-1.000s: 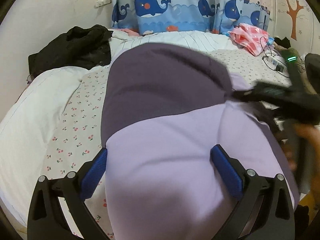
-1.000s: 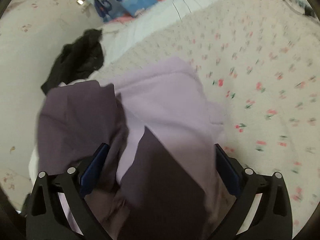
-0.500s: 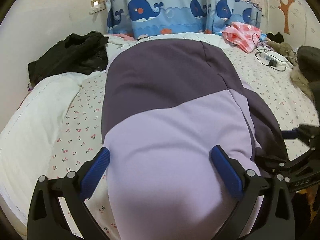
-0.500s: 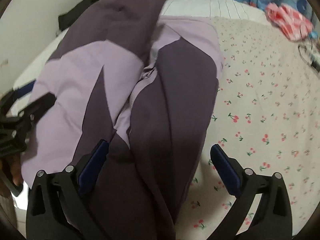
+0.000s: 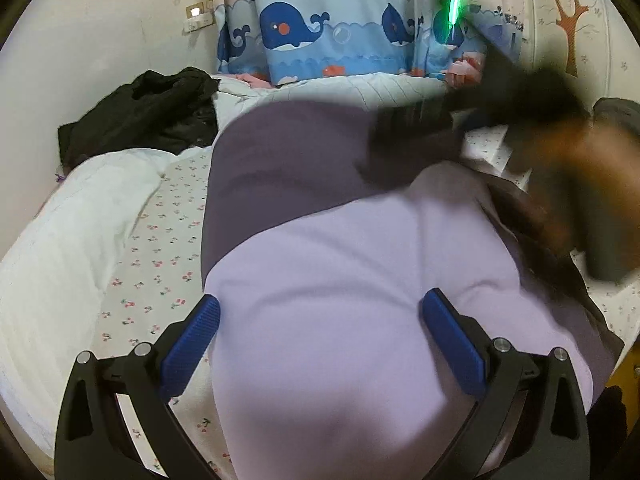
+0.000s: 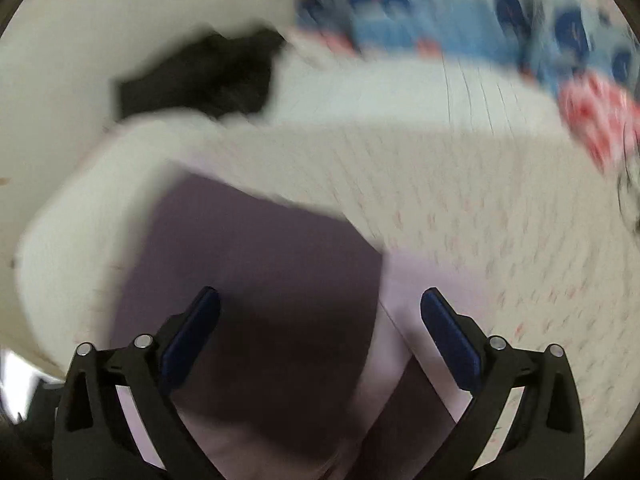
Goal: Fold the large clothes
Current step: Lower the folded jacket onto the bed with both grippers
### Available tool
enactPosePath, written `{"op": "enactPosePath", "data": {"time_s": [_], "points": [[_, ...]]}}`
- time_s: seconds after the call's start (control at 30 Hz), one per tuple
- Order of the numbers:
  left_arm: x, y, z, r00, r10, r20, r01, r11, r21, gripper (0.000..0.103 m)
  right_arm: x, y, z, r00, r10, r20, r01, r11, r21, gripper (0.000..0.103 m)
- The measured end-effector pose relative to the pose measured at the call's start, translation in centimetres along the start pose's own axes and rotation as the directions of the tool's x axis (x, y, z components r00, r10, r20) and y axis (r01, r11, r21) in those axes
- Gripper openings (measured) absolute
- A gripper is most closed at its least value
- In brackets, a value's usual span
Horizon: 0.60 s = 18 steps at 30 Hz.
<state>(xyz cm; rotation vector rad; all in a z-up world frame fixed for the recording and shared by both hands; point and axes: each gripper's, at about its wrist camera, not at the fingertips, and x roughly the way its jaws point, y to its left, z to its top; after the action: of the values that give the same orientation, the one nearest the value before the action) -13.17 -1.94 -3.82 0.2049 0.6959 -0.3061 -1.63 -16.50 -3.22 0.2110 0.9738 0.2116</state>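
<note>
A large two-tone garment point(image 5: 340, 280), lilac near me and dark purple farther off, lies on the cherry-print bed sheet point(image 5: 160, 248). My left gripper point(image 5: 320, 320) is open over its lilac part, with cloth filling the space between the blue pads. In the left wrist view the right gripper point(image 5: 424, 128) appears as a dark blur over the garment's far right side, with a hand point(image 5: 580, 176) behind it. In the blurred right wrist view my right gripper point(image 6: 320, 320) stands open above the garment point(image 6: 260, 280), with dark purple on the left and lilac on the right.
A black garment point(image 5: 140, 120) is heaped at the bed's far left by the wall. A white duvet point(image 5: 60, 240) lies along the left. The whale curtain point(image 5: 320, 40) hangs behind the bed. Pink-red cloth point(image 6: 600, 120) sits at the far right.
The right gripper has swung from the garment's near right side up and across to its far end, blurring both views. The left gripper has barely moved and stays open.
</note>
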Motion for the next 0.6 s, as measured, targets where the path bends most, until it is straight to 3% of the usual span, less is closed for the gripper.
{"op": "enactPosePath", "data": {"time_s": [0.03,0.07,0.23,0.33,0.4,0.47,0.5,0.6], "points": [[0.0,0.2,0.0,1.000,-0.019,0.003,0.019,1.000,-0.005,0.097,0.6,-1.4,-1.0,0.999,0.038,0.013,-0.038,0.998,0.053,0.097],[0.1,0.2,0.1,0.999,-0.045,-0.010,0.045,0.999,-0.003,0.097,0.4,-1.7,-1.6,0.999,0.023,0.022,-0.025,0.998,0.053,0.097],[0.3,-0.5,-0.2,1.000,-0.024,-0.008,0.024,0.999,0.036,0.097,-1.0,-1.0,-1.5,1.000,-0.015,-0.007,0.015,1.000,0.022,0.096],[0.2,-0.1,-0.3,1.000,-0.023,-0.010,0.023,1.000,0.016,0.097,-6.0,0.7,-2.4,0.997,-0.010,0.073,0.011,1.000,-0.021,0.096],[0.1,0.2,-0.3,0.999,-0.031,-0.011,0.031,1.000,0.002,0.097,-9.7,1.5,-5.0,0.993,-0.009,0.118,0.017,0.998,-0.065,0.096],[0.0,0.3,-0.2,0.999,-0.033,-0.013,0.033,0.999,-0.003,0.097,-11.3,1.7,-8.2,0.994,-0.042,0.101,0.053,0.994,-0.100,0.096],[-0.1,0.3,-0.2,0.999,-0.032,-0.015,0.032,0.999,-0.004,0.097,-10.6,1.5,-10.5,0.994,-0.097,0.051,0.103,0.987,-0.125,0.096],[-0.4,-0.5,-0.3,0.999,-0.031,-0.030,0.032,0.999,0.030,0.097,-9.0,0.0,-13.3,0.997,-0.066,0.037,0.069,0.995,-0.077,0.096]]}}
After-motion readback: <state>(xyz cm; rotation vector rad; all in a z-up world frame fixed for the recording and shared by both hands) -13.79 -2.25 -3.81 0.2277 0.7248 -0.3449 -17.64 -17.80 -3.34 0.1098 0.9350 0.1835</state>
